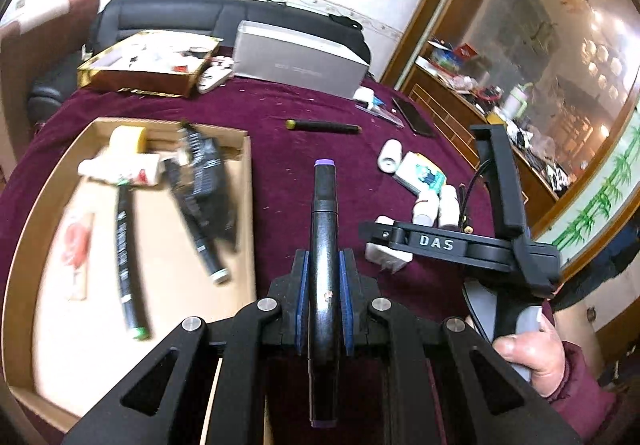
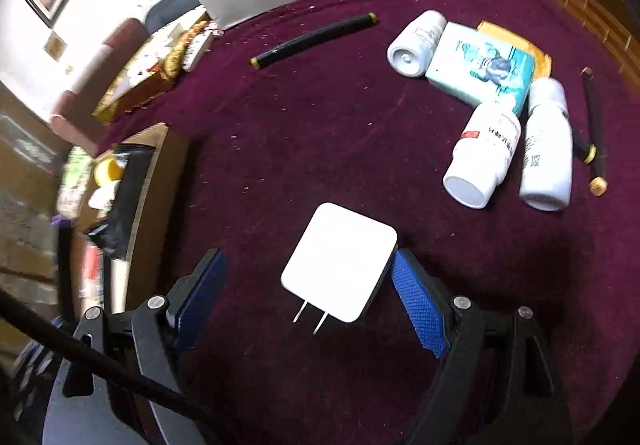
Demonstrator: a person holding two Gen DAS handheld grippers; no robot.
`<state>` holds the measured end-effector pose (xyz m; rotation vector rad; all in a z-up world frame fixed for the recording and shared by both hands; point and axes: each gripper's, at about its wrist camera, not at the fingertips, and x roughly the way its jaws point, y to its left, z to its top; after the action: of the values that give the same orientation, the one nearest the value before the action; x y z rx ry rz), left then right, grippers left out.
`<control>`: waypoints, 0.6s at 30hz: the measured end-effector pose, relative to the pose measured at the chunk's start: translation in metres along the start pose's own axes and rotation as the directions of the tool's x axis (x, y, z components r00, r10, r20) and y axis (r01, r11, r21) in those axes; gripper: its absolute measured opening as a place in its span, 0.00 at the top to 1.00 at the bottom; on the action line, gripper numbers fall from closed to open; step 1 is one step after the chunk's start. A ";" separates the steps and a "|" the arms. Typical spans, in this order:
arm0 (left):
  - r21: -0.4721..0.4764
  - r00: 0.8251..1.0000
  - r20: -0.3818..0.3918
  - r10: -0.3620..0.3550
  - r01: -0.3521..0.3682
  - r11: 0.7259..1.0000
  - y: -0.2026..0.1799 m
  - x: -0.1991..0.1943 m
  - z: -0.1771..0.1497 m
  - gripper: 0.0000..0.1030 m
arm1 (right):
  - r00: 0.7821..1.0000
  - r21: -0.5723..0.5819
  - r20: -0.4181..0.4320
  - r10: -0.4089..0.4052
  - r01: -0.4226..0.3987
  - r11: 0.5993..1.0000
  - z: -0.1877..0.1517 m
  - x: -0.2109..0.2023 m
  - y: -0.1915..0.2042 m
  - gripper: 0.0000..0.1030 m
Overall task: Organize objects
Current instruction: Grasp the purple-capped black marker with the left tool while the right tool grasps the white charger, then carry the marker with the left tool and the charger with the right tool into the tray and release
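Pinching a black marker [image 1: 325,245], our left gripper [image 1: 324,265] hovers over the bench [image 1: 280,117]. Our right gripper [image 2: 308,285], fingers spread wide, frames the white charger [image 2: 340,261]; the cardboard tray [image 1: 248,205] sits at nine o'clock.

My left gripper [image 1: 325,297] grips a black purple-capped marker [image 1: 325,245], white charger [image 2: 340,263] at my six, maroon tablecloth [image 2: 320,117], blue textured pads [image 2: 420,309].

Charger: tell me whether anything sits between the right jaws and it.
Nothing visible does. The charger lies flat on the cloth inside the open right gripper, bare cloth at its left side, the right pad right at its corner. The bottles lie well beyond it.
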<state>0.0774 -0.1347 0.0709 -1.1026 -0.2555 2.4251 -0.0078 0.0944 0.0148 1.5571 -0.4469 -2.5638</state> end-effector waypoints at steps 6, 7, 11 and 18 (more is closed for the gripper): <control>-0.063 1.000 0.024 0.021 -0.019 0.998 0.033 -0.018 -0.014 0.89 | 0.985 -0.058 0.032 -0.171 0.173 0.983 -0.008 0.009 0.011 0.40; -0.071 0.999 0.027 0.025 -0.023 0.997 0.037 -0.021 -0.015 0.89 | 0.981 -0.064 0.040 -0.191 0.193 0.979 -0.010 0.009 0.011 0.45; -0.106 0.998 0.040 0.047 -0.042 0.994 0.056 -0.033 -0.022 0.89 | 0.982 -0.077 0.045 -0.184 0.187 0.979 -0.012 0.003 0.008 0.54; -0.163 0.991 0.070 0.117 -0.104 0.981 0.092 -0.061 -0.031 0.89 | 0.996 -0.056 0.046 -0.071 0.073 0.996 -0.017 -0.025 0.008 0.58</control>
<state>0.1048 -0.2452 0.0585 -1.1161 -0.4310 2.5883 0.0184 0.0896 0.0315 1.5278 -0.3241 -2.6443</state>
